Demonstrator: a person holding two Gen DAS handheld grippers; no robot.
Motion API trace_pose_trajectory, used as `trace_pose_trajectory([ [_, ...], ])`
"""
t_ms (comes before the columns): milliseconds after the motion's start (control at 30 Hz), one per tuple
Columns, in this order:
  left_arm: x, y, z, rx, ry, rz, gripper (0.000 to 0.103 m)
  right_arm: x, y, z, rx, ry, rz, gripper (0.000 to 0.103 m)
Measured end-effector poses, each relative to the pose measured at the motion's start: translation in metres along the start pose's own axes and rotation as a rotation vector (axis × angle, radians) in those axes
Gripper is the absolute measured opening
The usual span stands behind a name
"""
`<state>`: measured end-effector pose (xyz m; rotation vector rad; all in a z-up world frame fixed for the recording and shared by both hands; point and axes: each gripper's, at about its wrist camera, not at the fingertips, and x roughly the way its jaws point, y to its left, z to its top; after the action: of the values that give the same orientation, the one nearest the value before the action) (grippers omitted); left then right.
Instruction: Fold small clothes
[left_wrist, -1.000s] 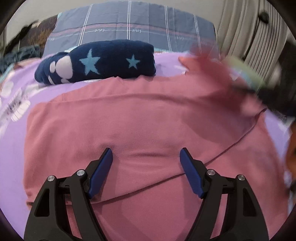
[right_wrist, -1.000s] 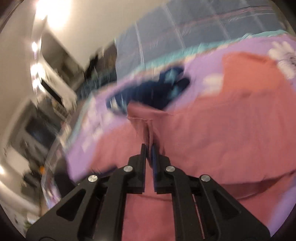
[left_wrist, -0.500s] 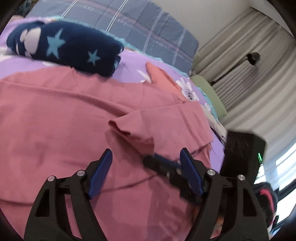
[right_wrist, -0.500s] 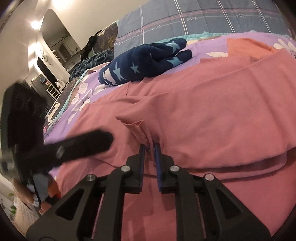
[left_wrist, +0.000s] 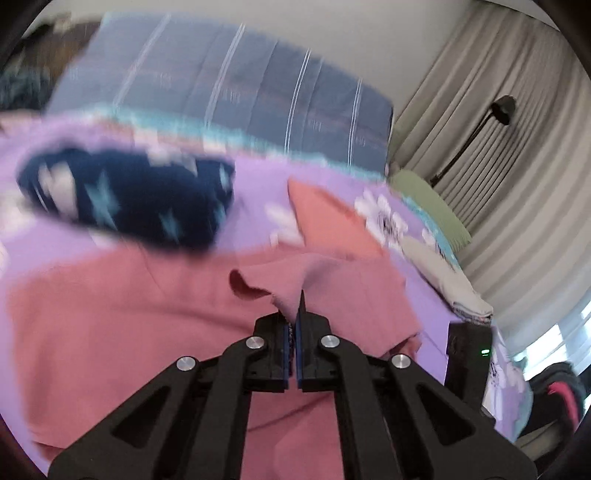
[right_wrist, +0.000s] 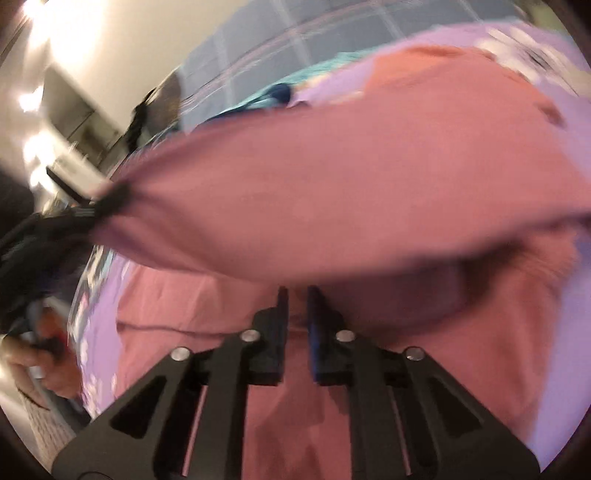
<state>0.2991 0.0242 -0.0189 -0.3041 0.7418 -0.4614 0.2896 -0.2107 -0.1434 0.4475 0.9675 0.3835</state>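
A pink garment (left_wrist: 129, 332) lies spread on the purple flowered bedsheet (left_wrist: 255, 192). My left gripper (left_wrist: 293, 295) is shut on a raised fold of it, near a torn-looking edge. In the right wrist view the same pink garment (right_wrist: 332, 184) hangs as a lifted band, stretched from the left gripper (right_wrist: 99, 203) at the left edge across the picture. My right gripper (right_wrist: 295, 295) sits under that band. Its jaws are closing, a narrow gap apart, with pink cloth between them. The view is blurred.
A folded navy garment with stars (left_wrist: 125, 199) lies at the back left, by a grey checked pillow (left_wrist: 240, 99). An orange cloth (left_wrist: 325, 221) and a green cushion (left_wrist: 428, 199) lie right. Curtains (left_wrist: 517, 166) and a lamp (left_wrist: 500, 107) stand beyond. A person's hand (right_wrist: 44, 362) shows.
My left gripper went from wide open over the flat garment to shut on a fold and rose with it. The right gripper dropped lower, and the pink cloth now hangs lifted above it.
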Motion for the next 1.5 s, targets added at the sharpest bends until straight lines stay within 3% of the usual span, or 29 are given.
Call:
trace_pose_trajectory([
  [100, -0.040, 0.006, 0.016, 0.052, -0.047, 0.059, 0.002, -0.020, -0.010, -0.010, 0.017, -0.060, -0.061, 0.009],
  [233, -0.068, 0.036, 0.011, 0.062, 0.006, 0.213, 0.002, -0.019, -0.012, -0.019, -0.018, -0.091, -0.098, 0.009],
  [400, -0.070, 0.092, -0.010, -0.004, 0.064, 0.354, 0.002, -0.017, 0.000, -0.021, -0.086, -0.106, -0.135, 0.021],
  [500, -0.057, 0.118, -0.027, -0.044, 0.111, 0.370, 0.004, -0.018, -0.001, -0.023, -0.098, -0.109, -0.136, 0.023],
  [533, -0.053, 0.125, -0.031, -0.054, 0.120, 0.399, 0.006, -0.017, 0.000, -0.023, -0.097, -0.109, -0.133, 0.024],
  [633, -0.058, 0.143, -0.035, -0.080, 0.088, 0.522, 0.041, -0.017, -0.003, -0.023, -0.093, -0.109, -0.119, 0.027],
  [667, -0.060, 0.145, -0.035, -0.082, 0.073, 0.540, 0.041, -0.018, -0.003, -0.022, -0.095, -0.109, -0.116, 0.027],
  [767, -0.071, 0.144, -0.037, -0.082, 0.043, 0.496, 0.041, -0.017, 0.001, -0.023, -0.110, -0.108, -0.111, 0.034],
  [833, -0.067, 0.138, -0.043, -0.044, 0.073, 0.472, 0.044, -0.016, 0.003, -0.023, -0.123, -0.107, -0.109, 0.038],
  [967, -0.043, 0.130, -0.061, 0.040, 0.162, 0.532, 0.045, -0.016, 0.005, -0.025, -0.132, -0.107, -0.112, 0.039],
  [1000, -0.039, 0.132, -0.063, 0.038, 0.171, 0.535, 0.041, -0.016, 0.005, -0.025, -0.132, -0.107, -0.112, 0.040],
  [1067, -0.037, 0.137, -0.064, 0.013, 0.162, 0.514, 0.009, -0.016, 0.005, -0.025, -0.131, -0.107, -0.108, 0.040],
  [1233, -0.070, 0.115, -0.059, 0.027, 0.070, 0.488, 0.008, -0.016, 0.002, -0.024, -0.120, -0.107, -0.091, 0.041],
  [1333, -0.080, 0.116, -0.066, 0.000, 0.075, 0.459, 0.013, -0.016, 0.002, -0.024, -0.122, -0.106, -0.091, 0.042],
  [1433, -0.076, 0.129, -0.076, -0.005, 0.113, 0.558, 0.017, -0.016, 0.003, -0.024, -0.127, -0.106, -0.093, 0.043],
  [1500, -0.081, 0.137, -0.079, -0.041, 0.099, 0.565, 0.017, -0.016, 0.003, -0.024, -0.126, -0.106, -0.092, 0.043],
])
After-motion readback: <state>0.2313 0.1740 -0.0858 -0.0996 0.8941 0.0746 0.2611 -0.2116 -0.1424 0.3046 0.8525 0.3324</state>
